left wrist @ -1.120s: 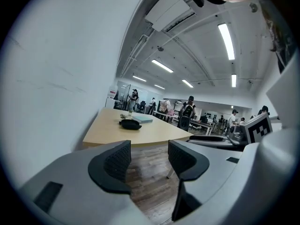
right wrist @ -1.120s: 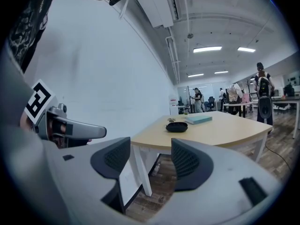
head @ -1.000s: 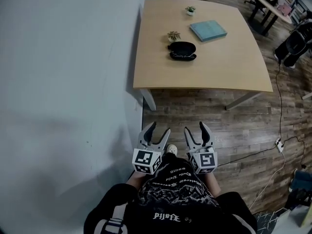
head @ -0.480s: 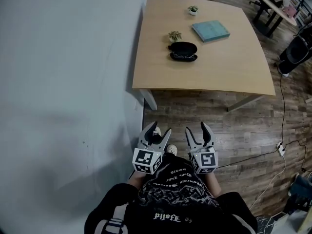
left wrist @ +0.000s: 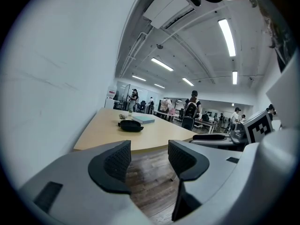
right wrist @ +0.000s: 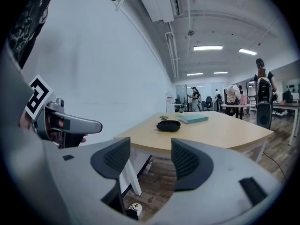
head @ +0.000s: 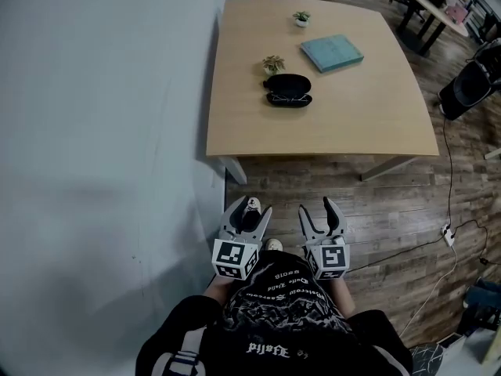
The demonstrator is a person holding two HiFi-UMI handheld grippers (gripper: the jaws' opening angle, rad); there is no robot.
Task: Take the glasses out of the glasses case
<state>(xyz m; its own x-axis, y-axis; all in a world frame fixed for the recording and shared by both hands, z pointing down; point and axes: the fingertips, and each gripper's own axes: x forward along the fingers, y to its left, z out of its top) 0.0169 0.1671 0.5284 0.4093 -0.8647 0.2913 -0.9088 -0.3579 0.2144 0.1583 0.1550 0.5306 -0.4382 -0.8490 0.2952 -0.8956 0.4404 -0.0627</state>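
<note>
1. Head view: the person stands well apart from the bench (head: 329, 116), close to a grey wall (head: 102, 131). The left tongs (head: 251, 210) and the right tongs (head: 316, 210) are held low at the body, side by side, pointing toward the bench. I judge this is only a carrying position for the approach. The glasses case (head: 287, 90) lies open on the bench, just beside a small plant (head: 274, 62) and near a book (head: 332, 51). The thin, light shape in its lower half is probably the glasses (head: 288, 99), so they are not yet taken out.
2. Left gripper view: the left tongs (left wrist: 149, 161) have their jaws apart, and only the wooden floor (left wrist: 150, 172) shows between them. The glasses case (left wrist: 130, 125) is far ahead on the bench (left wrist: 103, 137).
3. Right gripper view: the right tongs (right wrist: 145, 161) are also spread and hold nothing. The glasses case (right wrist: 168, 125) sits ahead on the bench (right wrist: 215, 135), in front of the book (right wrist: 193, 119). Both pairs seem ready for a grasp once near.
</note>
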